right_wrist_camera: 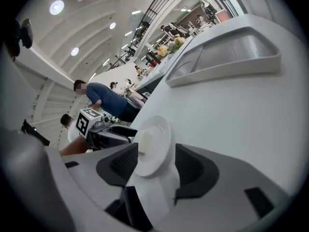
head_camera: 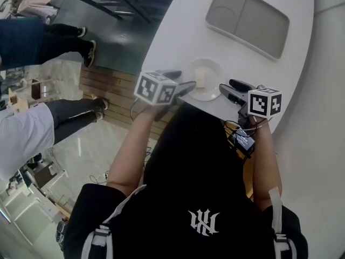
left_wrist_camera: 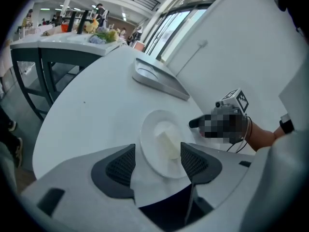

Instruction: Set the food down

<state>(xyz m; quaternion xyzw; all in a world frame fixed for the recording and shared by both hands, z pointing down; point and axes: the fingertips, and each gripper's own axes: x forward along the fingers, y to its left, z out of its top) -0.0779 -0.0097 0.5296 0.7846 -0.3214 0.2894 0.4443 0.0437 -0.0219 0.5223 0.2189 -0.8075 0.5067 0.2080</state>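
A small white plate [head_camera: 211,92] with a pale block of food [head_camera: 200,77] rests on the white table [head_camera: 178,31], close to its near edge. My left gripper [head_camera: 180,82] is at the plate's left side and my right gripper [head_camera: 231,89] at its right side. Both are open. In the left gripper view the plate [left_wrist_camera: 153,129] and the food [left_wrist_camera: 168,143] lie between the spread pads of the left gripper [left_wrist_camera: 158,162], and no pad presses on them. The right gripper view shows the plate [right_wrist_camera: 161,129] and food [right_wrist_camera: 144,140] in the gap of the right gripper [right_wrist_camera: 154,164].
A grey two-part tray [head_camera: 247,19] lies at the far side of the table; it also shows as the tray [left_wrist_camera: 157,78] and the tray [right_wrist_camera: 227,52]. People stand left of the table [head_camera: 51,43]. The table's curved edge runs just below the plate.
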